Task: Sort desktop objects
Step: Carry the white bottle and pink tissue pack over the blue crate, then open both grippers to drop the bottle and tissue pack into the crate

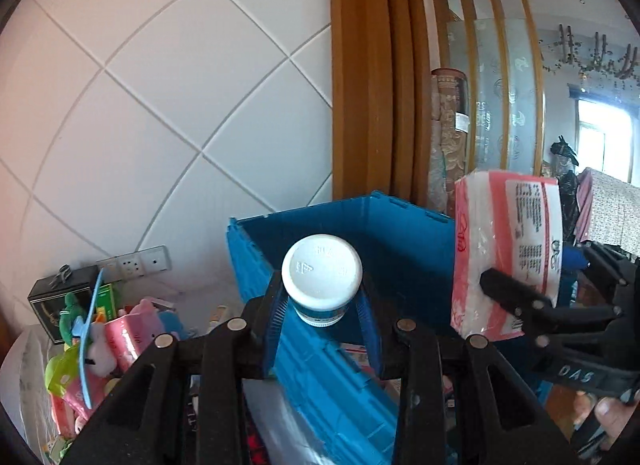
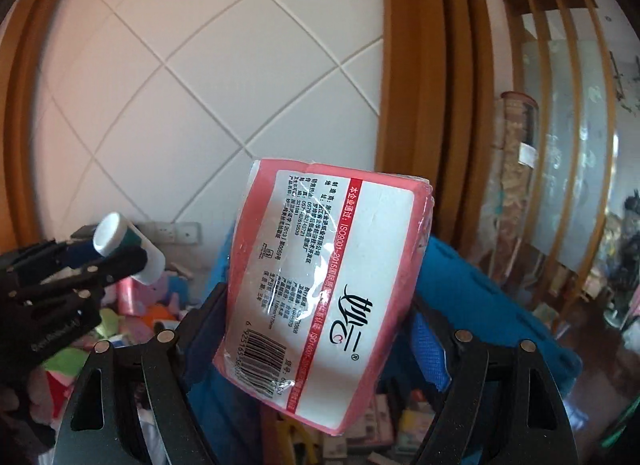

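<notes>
My left gripper (image 1: 322, 305) is shut on a small white-capped jar (image 1: 322, 273) with a blue label, held up in front of a blue plastic crate (image 1: 400, 241). In the right wrist view the same jar (image 2: 120, 243) shows at the left, in the left gripper (image 2: 108, 261). My right gripper (image 2: 320, 329) is shut on a pink-and-white tissue pack (image 2: 324, 289) with black print and a barcode, raised above the crate (image 2: 472, 297). From the left wrist view that pack (image 1: 504, 249) hangs at the right, clamped by the right gripper (image 1: 520, 297).
A heap of plush toys and pink packs (image 1: 100, 337) lies at the lower left below wall sockets (image 1: 136, 265). A white tiled wall (image 1: 160, 105) and a wooden door frame (image 1: 372, 73) stand behind. Small boxes (image 2: 384, 425) lie inside the crate. A person's thumb (image 1: 608, 413) shows at lower right.
</notes>
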`<state>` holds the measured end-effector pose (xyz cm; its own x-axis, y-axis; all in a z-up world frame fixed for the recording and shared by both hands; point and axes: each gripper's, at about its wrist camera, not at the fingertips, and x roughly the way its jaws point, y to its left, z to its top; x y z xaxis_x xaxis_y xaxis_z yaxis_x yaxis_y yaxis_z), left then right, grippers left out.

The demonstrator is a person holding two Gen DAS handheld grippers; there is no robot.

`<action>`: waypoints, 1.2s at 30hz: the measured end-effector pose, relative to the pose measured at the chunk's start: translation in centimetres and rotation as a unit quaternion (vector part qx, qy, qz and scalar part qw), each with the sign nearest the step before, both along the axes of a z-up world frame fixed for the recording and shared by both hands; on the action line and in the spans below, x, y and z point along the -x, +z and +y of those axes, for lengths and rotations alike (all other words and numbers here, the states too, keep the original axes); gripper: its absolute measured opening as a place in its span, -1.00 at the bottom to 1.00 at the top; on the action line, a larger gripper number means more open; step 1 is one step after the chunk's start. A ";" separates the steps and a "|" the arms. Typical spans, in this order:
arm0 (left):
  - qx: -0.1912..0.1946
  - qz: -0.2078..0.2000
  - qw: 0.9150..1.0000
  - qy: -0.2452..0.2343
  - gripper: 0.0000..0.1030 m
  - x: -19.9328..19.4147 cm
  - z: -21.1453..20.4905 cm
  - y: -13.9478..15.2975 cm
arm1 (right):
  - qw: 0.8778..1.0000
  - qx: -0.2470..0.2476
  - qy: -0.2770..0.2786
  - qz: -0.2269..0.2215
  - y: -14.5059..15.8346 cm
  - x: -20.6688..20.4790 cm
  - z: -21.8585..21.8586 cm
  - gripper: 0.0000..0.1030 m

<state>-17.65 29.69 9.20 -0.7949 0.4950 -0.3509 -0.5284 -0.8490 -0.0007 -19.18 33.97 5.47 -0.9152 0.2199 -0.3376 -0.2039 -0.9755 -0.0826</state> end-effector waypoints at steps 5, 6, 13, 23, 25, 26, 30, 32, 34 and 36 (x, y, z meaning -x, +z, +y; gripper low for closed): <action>0.036 -0.022 0.999 -0.033 -0.34 0.1 6.3 0.2 | 0.999 0.000 -0.038 -0.026 -1.2 0.1 4.6 0.60; 0.042 -0.026 0.998 -0.038 -0.34 -0.1 7.3 0.2 | 0.999 -0.001 -0.042 -0.031 -1.5 0.2 5.4 0.60; 0.081 -0.062 0.993 -0.060 -0.34 0.2 11.6 -0.8 | 0.997 -0.003 -0.061 -0.057 -3.4 1.5 10.0 0.60; 0.114 -0.071 0.991 -0.027 0.14 1.0 13.2 -0.7 | 0.995 -0.017 -0.061 -0.072 -4.5 2.7 12.7 0.65; 0.113 -0.061 0.991 -0.021 0.53 0.9 12.9 -0.7 | 0.996 -0.010 -0.058 -0.071 -4.5 2.8 13.1 0.73; 0.111 -0.054 0.992 -0.019 0.58 0.6 12.8 -0.5 | 0.996 -0.007 -0.059 -0.068 -4.4 2.7 13.3 0.78; 0.111 -0.048 0.993 -0.011 0.63 0.5 12.1 -0.3 | 0.996 -0.004 -0.060 -0.068 -4.3 2.6 13.2 1.00; 0.106 -0.050 0.993 -0.008 0.64 0.4 11.6 -0.4 | 0.995 -0.009 -0.059 -0.074 -4.3 2.7 13.2 1.00; 0.098 -0.051 0.994 -0.006 0.65 0.3 11.0 -0.4 | 0.995 -0.016 -0.059 -0.076 -4.4 2.7 13.2 1.00; 0.089 -0.049 0.995 -0.006 0.65 0.0 10.4 -0.3 | 0.995 -0.021 -0.060 -0.080 -4.4 2.8 13.1 1.00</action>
